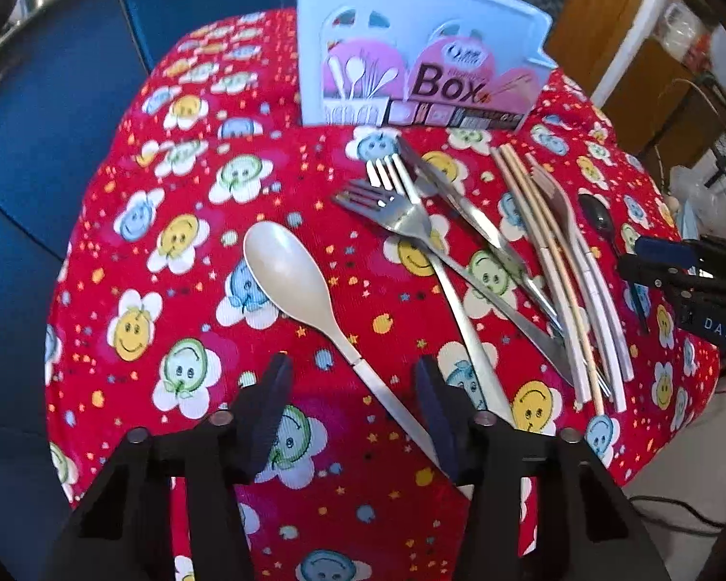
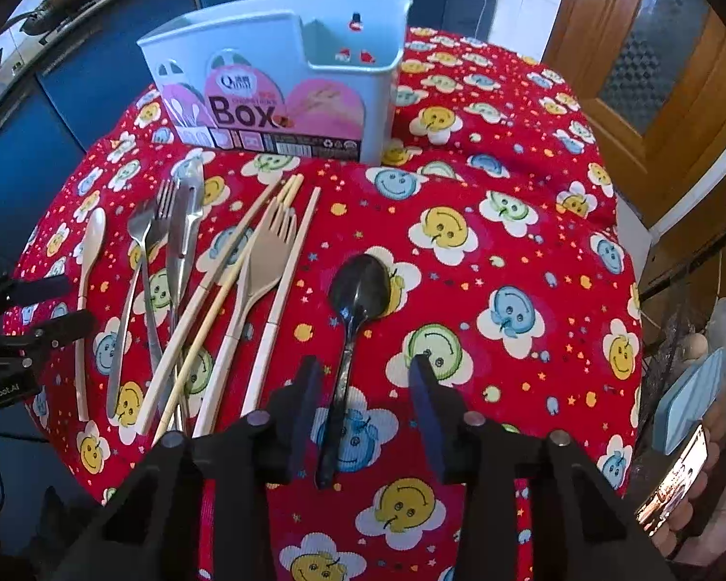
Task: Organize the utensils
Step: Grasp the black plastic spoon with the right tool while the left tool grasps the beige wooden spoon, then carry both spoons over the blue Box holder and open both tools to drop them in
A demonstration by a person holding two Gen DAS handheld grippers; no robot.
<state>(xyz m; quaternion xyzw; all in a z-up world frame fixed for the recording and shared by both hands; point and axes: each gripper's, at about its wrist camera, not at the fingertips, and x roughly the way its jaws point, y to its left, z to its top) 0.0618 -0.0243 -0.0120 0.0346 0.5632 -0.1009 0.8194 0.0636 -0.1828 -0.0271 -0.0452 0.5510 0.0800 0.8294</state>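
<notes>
Both claws are low over the worktop, which is draped in a red cloth printed with smiley-face flowers. The left claw stands wide apart, fingers empty, and the pale handle of the beige spoon runs right through the gap between them, bowl pointing away toward the far left; nothing is pinched. Over on the other side, the right claw is just as wide, also holding nothing, and the black spoon lies between its fingers, bowl ahead, handle trailing back under the left finger's side. At the far edge of the cloth stands the pale blue utensil box, upright, its pink label reading "Box", and the right wrist view shows a smaller open compartment at its right end. Between the two spoons sits the pile: two steel forks crossing each other, a steel knife laid across them, then a set of beige chopsticks and a beige plastic fork with a white handle, all overlapping and fanned out with their heads toward the box. In the left wrist view the right claw pokes in at the right edge, just beside the black spoon; in the right wrist view the left claw shows at the left edge, near the beige spoon's handle. A wooden door stands off to the right beyond the worktop.
</notes>
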